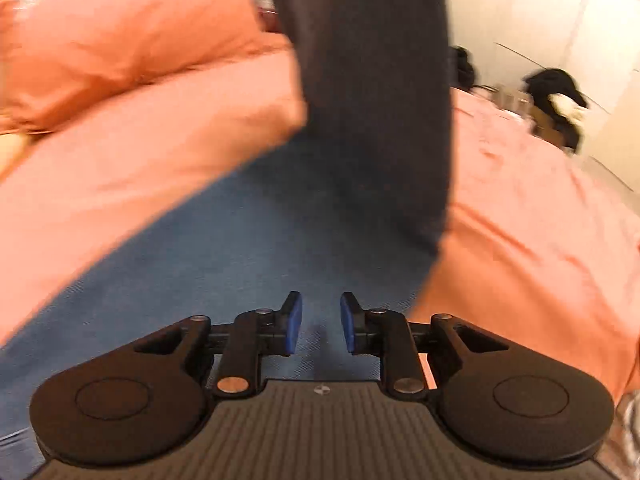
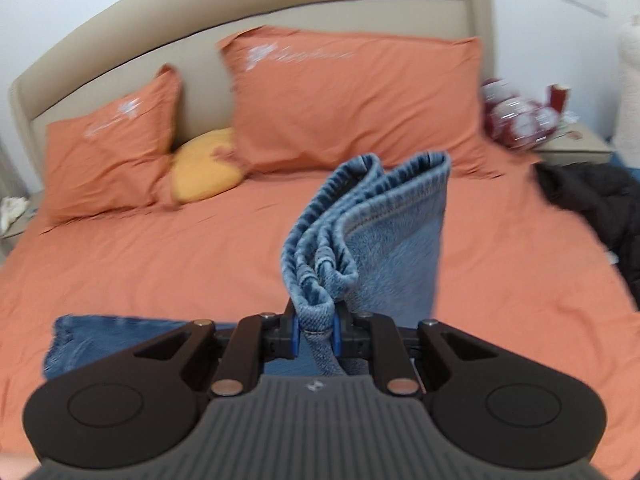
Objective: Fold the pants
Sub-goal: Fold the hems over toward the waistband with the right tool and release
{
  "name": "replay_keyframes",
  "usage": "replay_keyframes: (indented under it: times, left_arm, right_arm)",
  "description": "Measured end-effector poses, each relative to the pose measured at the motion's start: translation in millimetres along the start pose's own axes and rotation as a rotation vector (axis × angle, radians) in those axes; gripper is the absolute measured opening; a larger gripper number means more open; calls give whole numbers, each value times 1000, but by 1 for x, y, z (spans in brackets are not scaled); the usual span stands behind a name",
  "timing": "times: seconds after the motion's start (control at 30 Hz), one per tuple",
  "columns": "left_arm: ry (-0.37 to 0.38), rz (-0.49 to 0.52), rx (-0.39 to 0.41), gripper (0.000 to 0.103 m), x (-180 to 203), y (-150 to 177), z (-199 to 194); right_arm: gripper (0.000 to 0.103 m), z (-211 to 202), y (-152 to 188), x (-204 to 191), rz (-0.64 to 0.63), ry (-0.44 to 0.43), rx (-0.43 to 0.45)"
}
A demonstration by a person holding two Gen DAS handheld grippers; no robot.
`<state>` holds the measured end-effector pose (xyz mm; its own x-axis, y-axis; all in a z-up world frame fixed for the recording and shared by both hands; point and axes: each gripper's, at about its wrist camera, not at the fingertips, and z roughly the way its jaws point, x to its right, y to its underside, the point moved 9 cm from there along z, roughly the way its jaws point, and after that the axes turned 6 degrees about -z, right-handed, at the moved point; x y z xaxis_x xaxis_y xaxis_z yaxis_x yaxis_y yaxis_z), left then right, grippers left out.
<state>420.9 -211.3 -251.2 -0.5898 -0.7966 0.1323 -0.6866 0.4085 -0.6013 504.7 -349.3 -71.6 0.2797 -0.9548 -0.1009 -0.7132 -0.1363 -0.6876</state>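
Note:
Blue denim pants lie on an orange bed. In the right wrist view my right gripper (image 2: 314, 330) is shut on the bunched hem ends of the pants (image 2: 384, 240), which stand up in front of it; more denim (image 2: 120, 344) lies flat at the lower left. In the left wrist view my left gripper (image 1: 321, 322) is open and empty just above the flat denim (image 1: 240, 248). A dark, lifted stretch of the pants (image 1: 372, 100) hangs down the middle ahead of it.
The orange sheet (image 2: 160, 260) covers the bed. Two orange pillows (image 2: 352, 100) and a yellow cushion (image 2: 204, 168) rest against the beige headboard (image 2: 280, 4). A dark garment (image 2: 592, 204) lies at the right edge. A nightstand (image 2: 572, 144) holds red items.

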Motion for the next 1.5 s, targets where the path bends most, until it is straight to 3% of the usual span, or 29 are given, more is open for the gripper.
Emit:
replay_keyframes:
  times: [0.27, 0.53, 0.57, 0.63, 0.7, 0.83, 0.97, 1.07, 1.1, 1.2, 1.3, 1.37, 1.5]
  left_arm:
    - [-147, -151, 19, 30, -90, 32, -62]
    - [-186, -210, -21, 30, -134, 76, -79]
    - [-186, -216, -24, 32, -136, 79, -78]
    - [-179, -223, -22, 34, -138, 86, -78]
    - [-170, -238, -22, 36, -140, 85, -77]
    - [-151, -256, -23, 39, -144, 94, -77]
    - [-145, -264, -28, 39, -141, 97, -73]
    - [-133, -292, -29, 39, -139, 97, -71]
    - [-124, -302, -28, 39, -138, 97, -71]
    - [-98, -322, -22, 39, -135, 96, -73]
    - [-54, -361, -17, 39, -131, 92, -71]
    - [-15, -397, -10, 44, -129, 87, -66]
    - [25, -459, 13, 51, -125, 74, -54]
  right_arm:
    - [11, 75, 69, -89, -80, -111, -132]
    - [14, 140, 149, -127, -196, -86, -309]
    - [16, 143, 152, -129, -209, -86, -321]
    - [37, 145, 156, -136, -210, -123, -352]
    - [41, 141, 155, -144, -217, -155, -376]
    - [40, 131, 139, -153, -219, -187, -368]
    - [40, 148, 138, -151, -189, -124, -393]
    - [26, 169, 146, -149, -158, -90, -434]
    - [17, 171, 148, -149, -145, -100, -428]
    - [12, 159, 144, -150, -168, -134, -390]
    - [12, 132, 140, -147, -188, -187, -387]
    - [12, 121, 139, -145, -214, -202, -402]
    - [12, 121, 152, -144, -215, -220, -418]
